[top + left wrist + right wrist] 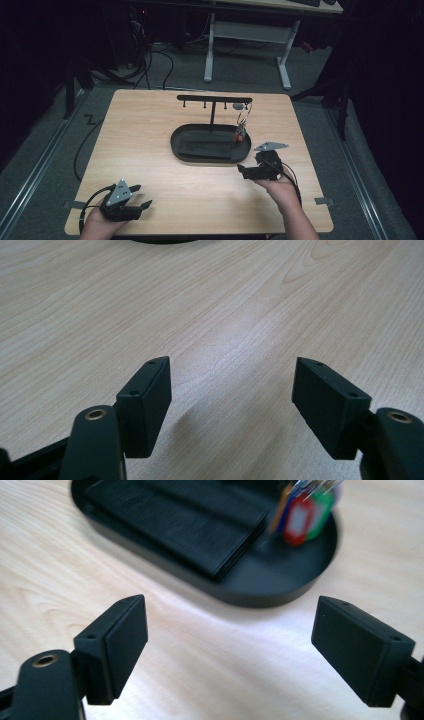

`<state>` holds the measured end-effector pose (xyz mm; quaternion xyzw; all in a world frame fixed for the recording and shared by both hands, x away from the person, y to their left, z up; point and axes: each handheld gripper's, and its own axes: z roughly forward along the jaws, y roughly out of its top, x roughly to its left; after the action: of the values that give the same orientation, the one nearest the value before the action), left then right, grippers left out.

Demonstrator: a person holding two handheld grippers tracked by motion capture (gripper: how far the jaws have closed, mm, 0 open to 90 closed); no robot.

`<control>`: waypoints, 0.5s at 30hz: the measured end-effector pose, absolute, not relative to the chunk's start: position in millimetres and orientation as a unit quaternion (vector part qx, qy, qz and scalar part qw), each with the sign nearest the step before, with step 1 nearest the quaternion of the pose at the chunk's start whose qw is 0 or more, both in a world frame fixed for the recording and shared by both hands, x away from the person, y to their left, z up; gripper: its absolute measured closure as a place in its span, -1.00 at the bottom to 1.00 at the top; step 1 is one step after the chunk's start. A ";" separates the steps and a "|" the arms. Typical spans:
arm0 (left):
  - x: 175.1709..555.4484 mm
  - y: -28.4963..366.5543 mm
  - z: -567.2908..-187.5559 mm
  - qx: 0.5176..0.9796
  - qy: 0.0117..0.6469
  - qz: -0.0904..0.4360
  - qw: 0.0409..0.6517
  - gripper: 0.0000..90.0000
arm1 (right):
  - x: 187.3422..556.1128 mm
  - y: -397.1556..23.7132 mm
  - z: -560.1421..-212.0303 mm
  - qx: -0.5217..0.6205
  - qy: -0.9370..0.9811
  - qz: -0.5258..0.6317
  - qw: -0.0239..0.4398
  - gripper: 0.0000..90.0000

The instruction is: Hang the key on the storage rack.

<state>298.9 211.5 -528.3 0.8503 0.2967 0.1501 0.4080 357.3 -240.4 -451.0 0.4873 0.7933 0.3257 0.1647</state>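
A black oval tray (180,150) lies mid-table, with a black T-shaped hook stand (214,98) rising from its back. A key ring with red and green tags (240,135) hangs from a right-hand hook, down to the tray's right end. My right gripper (249,162) is just in front of that end, open, with nothing between its jaws. In the right gripper view, the right gripper (230,645) faces the tray rim (250,595) and the blurred tags (302,515). My left gripper (142,196) rests at the front left corner, open and empty, over bare wood (232,400).
The wooden table (150,125) has bare wood left of and in front of the tray. A ribbed black mat (185,520) lies inside the tray. A white-legged desk (247,35) and floor cables (150,60) are beyond the far edge.
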 end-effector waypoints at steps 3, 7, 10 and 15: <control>298.9 211.8 -527.8 0.849 0.297 0.151 0.410 -0.28 | 347.3 -243.9 -468.4 0.496 0.783 0.343 0.152 -0.68; 298.8 211.8 -527.7 0.849 0.297 0.150 0.410 -0.28 | 331.3 -249.7 -495.0 0.506 0.777 0.349 0.135 -0.69; 297.8 211.6 -527.7 0.849 0.297 0.149 0.412 -0.28 | 313.5 -255.0 -509.2 0.509 0.773 0.352 0.136 -0.70; 297.1 210.4 -527.7 0.846 0.300 0.135 0.420 -0.26 | 269.8 -263.9 -520.2 0.502 0.766 0.362 0.172 -0.76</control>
<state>297.1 210.4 -527.7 0.8458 0.3003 0.1350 0.4197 269.8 -263.9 -520.2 0.5016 0.7665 0.3622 0.1724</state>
